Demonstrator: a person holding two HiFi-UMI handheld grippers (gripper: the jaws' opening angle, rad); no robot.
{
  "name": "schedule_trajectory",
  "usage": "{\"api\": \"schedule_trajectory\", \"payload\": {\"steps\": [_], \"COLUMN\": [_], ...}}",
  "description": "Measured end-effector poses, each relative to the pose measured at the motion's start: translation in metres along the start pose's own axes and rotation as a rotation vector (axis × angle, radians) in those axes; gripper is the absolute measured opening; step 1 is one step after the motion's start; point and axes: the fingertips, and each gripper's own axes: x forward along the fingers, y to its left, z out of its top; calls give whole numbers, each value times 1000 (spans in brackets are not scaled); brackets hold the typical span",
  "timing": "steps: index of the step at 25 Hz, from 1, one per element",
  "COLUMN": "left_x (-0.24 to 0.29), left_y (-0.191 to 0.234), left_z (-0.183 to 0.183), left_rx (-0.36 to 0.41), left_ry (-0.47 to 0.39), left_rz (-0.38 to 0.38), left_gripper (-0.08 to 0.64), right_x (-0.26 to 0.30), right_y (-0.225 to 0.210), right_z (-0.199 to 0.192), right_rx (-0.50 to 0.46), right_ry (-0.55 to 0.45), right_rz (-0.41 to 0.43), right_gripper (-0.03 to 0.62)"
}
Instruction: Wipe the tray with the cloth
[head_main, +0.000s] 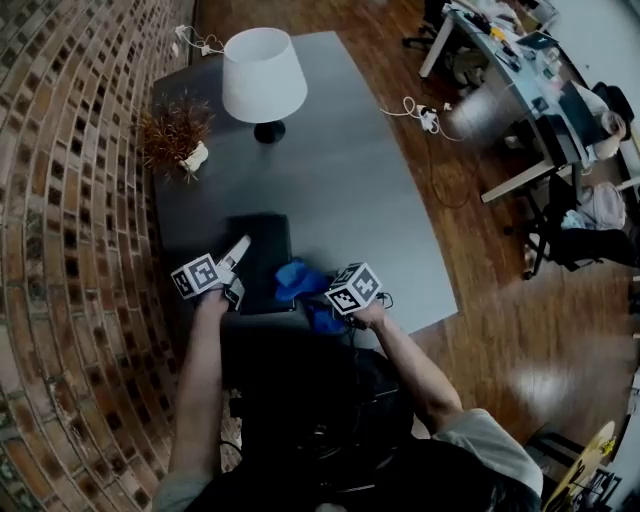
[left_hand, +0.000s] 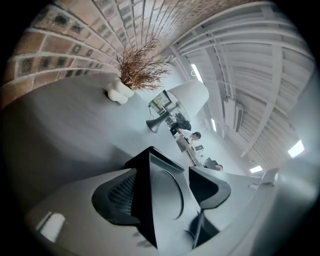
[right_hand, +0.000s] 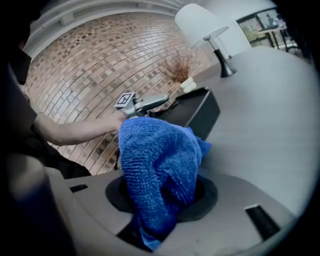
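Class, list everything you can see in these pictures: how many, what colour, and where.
table: one, grey, beside the brick wall
tray: one, black, table's near edge
cloth: one, blue, right of the tray
lamp: one, white shade, black base, table's far end
dried plant: one, brown, in white vase by the wall
left hand-held gripper: one, grey, open, tray's edge between its jaws
right hand-held gripper: one, grey, shut on the cloth

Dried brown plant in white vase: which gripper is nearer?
Left. The left gripper is at the black tray, on the side toward the dried brown plant; the right gripper, gripping the blue cloth, is farther right.
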Motion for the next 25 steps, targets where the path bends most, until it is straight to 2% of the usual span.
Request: {"api": "schedule_trajectory", "payload": {"steps": [2,4,5,7,9,10,14,19,20,22,25], "left_x": [-22,-55,-72,-97,-110,-113,-114,-112,-112,-114,-115], "left_y": [-12,-19,-21,-23,-28,-32,-40,-38,-37,-35,-36], "left_z": [-7,-22,-34,-66,-100,-113,-126,-121,-120,-121,-120], "left_rx": [59,99,103,94,77,62,-6,-18,-22,-30,-34], "left_ry": [15,25,36,77,116,122,38,-4,-15,-34,-50], "left_rz": [-12,1,13,38,47,38,11,27,33,44,43], "left_gripper": [313,311,301,301,301,301,301,302,302,304,304], "right_x": [-27,-52,-59,-53,-35,-23,5,-6,-5,-1,5], "right_y": [-38,-82,-98,-121,-138,-144,-129,-69,-56,-28,2], "right_z": [19,50,67,93,103,106,95,59,43,2,-56], "right_rx": [-20,-130,-227,-446,-658,-754,-1081,-1356,-1385,-1382,-1255], "right_ry": [-36,-13,25,165,339,407,582,658,674,691,683], "right_rz": [-157,-390,-499,-654,-745,-763,-709,-660,-637,-558,-390], "right_gripper": [153,153,153,153,153,153,153,153,153,153,153]}}
